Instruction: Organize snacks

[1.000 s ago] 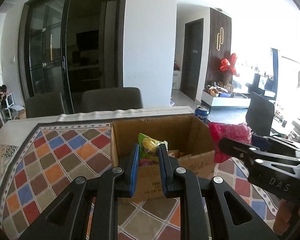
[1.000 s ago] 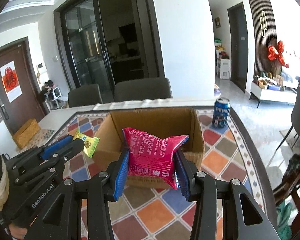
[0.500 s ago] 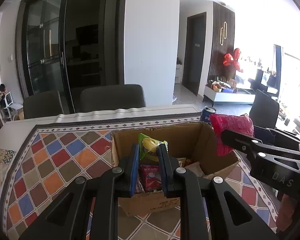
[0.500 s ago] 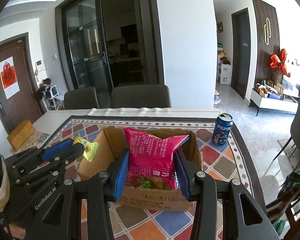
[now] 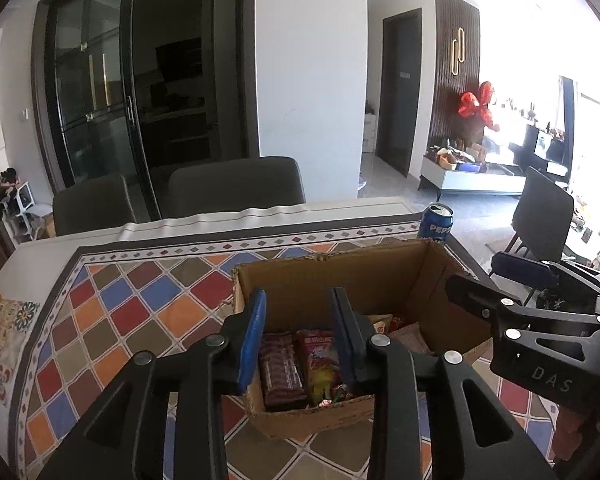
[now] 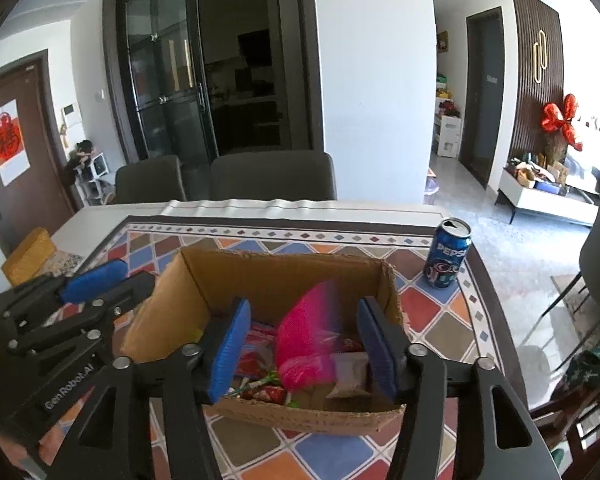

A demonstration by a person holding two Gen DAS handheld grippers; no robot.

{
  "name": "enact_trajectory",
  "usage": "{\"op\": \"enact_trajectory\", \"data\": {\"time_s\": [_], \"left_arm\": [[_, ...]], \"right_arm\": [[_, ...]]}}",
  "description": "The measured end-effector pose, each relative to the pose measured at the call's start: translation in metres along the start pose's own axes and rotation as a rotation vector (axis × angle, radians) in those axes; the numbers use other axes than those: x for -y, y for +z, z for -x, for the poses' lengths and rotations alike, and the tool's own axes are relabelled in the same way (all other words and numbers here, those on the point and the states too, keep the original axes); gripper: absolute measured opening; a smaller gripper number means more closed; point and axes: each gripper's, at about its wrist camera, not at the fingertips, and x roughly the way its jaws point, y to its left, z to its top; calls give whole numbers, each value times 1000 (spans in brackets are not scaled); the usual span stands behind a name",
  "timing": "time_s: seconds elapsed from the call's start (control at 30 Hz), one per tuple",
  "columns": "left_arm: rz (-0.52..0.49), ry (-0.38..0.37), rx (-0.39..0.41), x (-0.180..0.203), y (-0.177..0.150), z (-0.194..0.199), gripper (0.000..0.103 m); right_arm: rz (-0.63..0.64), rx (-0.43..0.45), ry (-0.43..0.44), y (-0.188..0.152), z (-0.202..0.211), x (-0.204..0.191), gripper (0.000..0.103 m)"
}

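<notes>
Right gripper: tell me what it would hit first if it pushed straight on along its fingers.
Most likely the pink snack bag, blurred between the open fingers of the right gripper and not pressed by either. Behind it lie the other snacks and the cardboard box. Depth is hard to judge here.

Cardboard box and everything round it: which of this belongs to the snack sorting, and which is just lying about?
Part of the job:
- cardboard box
- pink snack bag, blurred, dropping into the box
- brown bar packet and red packet inside

Lying about:
- Pepsi can
- patterned tablecloth
- grey chairs
</notes>
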Motion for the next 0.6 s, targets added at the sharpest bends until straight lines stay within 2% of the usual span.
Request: {"op": "enact_trajectory", "data": {"time_s": [0.2, 0.37, 0.47, 0.6], "left_arm": [[-11, 24, 1, 3, -10, 18, 39], [-1, 18, 30, 6, -18, 46, 48], [-6, 27, 61, 9, -24, 66, 54], [-23, 48, 91, 12, -34, 89, 62]], "right_arm": [[-23, -5, 0, -10, 13, 4, 63], [-28, 4, 5, -19, 31, 4, 64], [-25, 18, -3, -26, 49, 3, 73], [-17, 59, -29, -38, 73, 1, 76]]}}
